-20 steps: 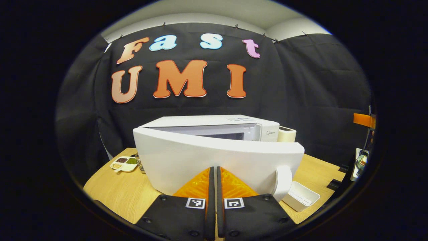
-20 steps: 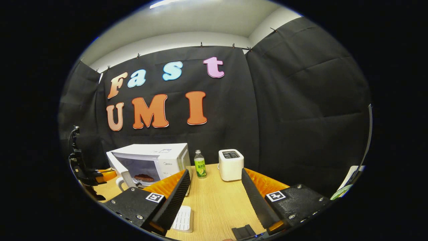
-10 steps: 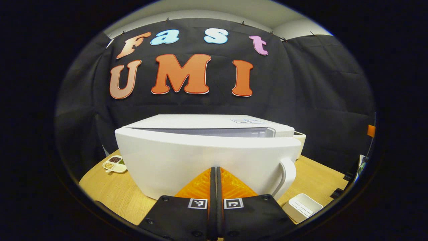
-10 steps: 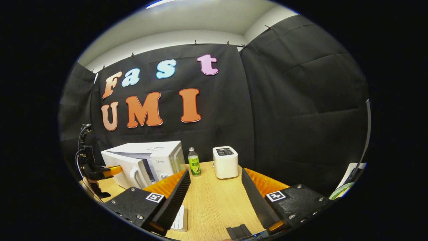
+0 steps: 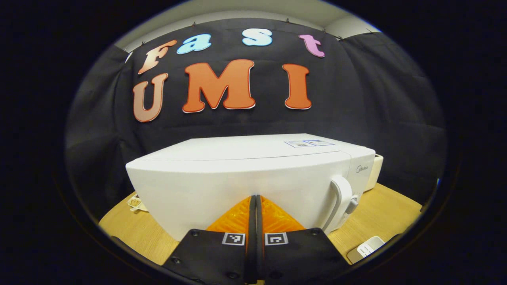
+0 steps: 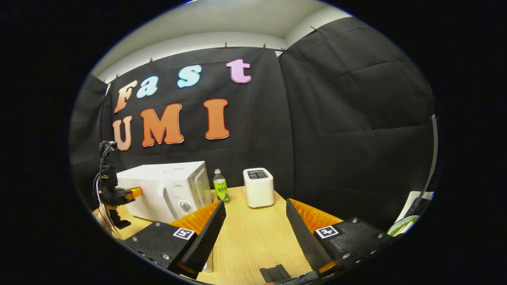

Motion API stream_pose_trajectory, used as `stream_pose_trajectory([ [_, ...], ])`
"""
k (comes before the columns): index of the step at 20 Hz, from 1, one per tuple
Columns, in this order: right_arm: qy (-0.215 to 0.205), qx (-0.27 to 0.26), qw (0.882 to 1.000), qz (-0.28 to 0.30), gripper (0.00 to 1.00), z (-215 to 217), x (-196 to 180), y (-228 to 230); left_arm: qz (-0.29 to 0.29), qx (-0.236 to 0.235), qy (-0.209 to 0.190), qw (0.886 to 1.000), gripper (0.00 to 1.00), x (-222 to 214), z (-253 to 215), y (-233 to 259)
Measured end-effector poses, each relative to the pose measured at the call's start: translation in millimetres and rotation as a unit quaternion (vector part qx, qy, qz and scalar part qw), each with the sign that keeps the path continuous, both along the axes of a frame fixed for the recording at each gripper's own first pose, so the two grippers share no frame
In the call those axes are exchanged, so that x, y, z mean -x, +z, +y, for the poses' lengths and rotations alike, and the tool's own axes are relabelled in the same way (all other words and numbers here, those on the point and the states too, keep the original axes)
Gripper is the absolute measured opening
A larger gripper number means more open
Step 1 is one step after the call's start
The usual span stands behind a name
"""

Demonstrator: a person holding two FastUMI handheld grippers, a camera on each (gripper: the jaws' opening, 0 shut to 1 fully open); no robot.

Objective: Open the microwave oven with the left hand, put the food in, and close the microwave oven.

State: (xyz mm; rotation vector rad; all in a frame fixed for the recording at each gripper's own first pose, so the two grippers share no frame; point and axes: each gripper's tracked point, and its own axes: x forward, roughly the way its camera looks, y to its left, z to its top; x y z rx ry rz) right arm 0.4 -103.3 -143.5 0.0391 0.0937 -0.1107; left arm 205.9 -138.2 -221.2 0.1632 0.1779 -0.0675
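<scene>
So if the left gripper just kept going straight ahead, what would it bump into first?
The microwave door. The left gripper, fingers together, points squarely at the door's white front and looks to be at or against it, though actual contact is hard to confirm.

microwave [image 6: 158,190] door closed | right hand-held gripper [image 6: 255,221] fingers apart | toaster [image 6: 258,187] beyond

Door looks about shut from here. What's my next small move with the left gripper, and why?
Probably one last gentle push, then back the left gripper straight off. Its fingers are closed together with their tips against the microwave door, which sits flush with the microwave body. The right gripper hangs open over the table, holding nothing.
</scene>
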Motion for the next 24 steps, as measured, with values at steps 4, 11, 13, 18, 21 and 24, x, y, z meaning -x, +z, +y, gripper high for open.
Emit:
stream_pose_trajectory([
  [4, 0.012, -0.004, 1.0, -0.004, 0.94, 11.5, 2.7, 11.3, 0.055, -0.006, -0.023, 0.998, 0.04, 3.8, 4.7, -28.5],
  [11, 0.036, 0.002, 0.999, -0.01, 0.95, 45.8, 4.2, 29.7, 0.021, 0.062, -0.046, 0.997, 0.04, 81.1, 58.9, 59.5],
  [13, 0.05, 0.001, 0.999, -0.018, 0.94, 64.7, 2.9, 39.6, 0.017, 0.074, -0.043, 0.996, 0.04, 106.3, 81.1, 88.3],
  [18, 0.095, 0.009, 0.995, -0.034, 0.97, 118.0, -0.5, 65.6, -0.021, 0.053, 0.019, 0.998, 0.04, 158.4, 167.3, 148.6],
  [21, 0.121, 0.008, 0.992, -0.037, 0.94, 149.8, -1.4, 77.7, -0.036, 0.044, 0.036, 0.998, 0.05, 184.7, 198.8, 167.7],
  [24, 0.141, 0.019, 0.989, -0.047, 0.95, 178.0, -3.4, 88.7, -0.063, 0.015, 0.074, 0.995, 0.7, 205.3, 238.2, 188.8],
])
